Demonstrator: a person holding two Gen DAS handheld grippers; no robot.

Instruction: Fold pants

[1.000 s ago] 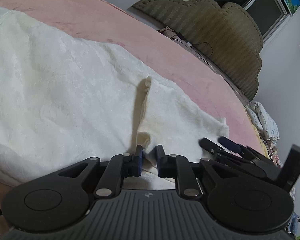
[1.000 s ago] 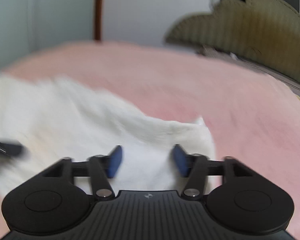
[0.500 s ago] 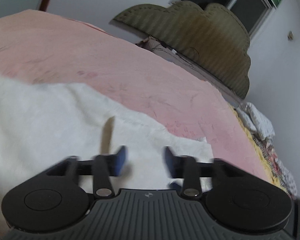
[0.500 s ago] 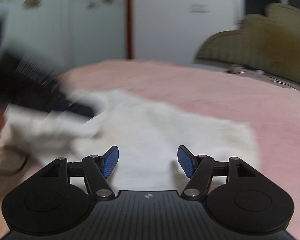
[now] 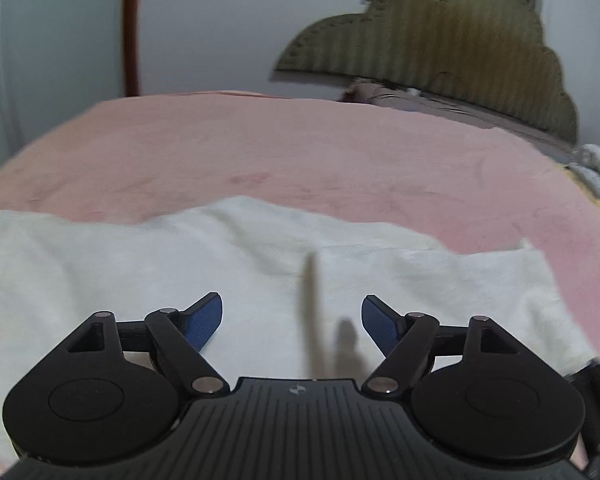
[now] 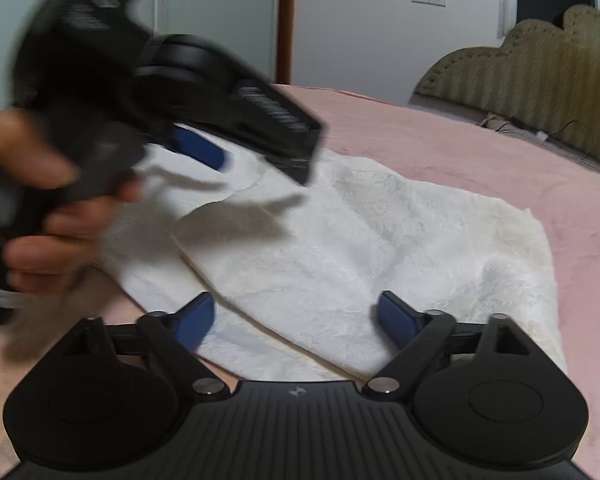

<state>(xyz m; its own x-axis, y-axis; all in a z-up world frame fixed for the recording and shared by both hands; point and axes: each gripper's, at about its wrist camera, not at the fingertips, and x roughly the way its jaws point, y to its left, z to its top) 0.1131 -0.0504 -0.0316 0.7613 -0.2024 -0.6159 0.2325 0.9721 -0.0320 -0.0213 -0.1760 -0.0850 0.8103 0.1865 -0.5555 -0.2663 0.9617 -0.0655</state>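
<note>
The white fuzzy pants (image 5: 204,264) lie folded on the pink bed; in the right wrist view the pants (image 6: 380,240) show a folded layer on top. My left gripper (image 5: 292,320) is open and empty, held just above the cloth. It also shows blurred in the right wrist view (image 6: 204,152), in a hand above the pants' left part. My right gripper (image 6: 296,316) is open and empty above the near edge of the pants.
The pink bedspread (image 5: 300,152) stretches beyond the pants. An olive scalloped headboard (image 5: 440,32) stands at the back right, with cables along its base (image 6: 540,136). White walls and a wooden post (image 5: 132,28) are behind.
My left gripper has let go of the cloth, opened wide and swung up and away. My right gripper has stayed open and pulled back, so more of the folded pants shows.
</note>
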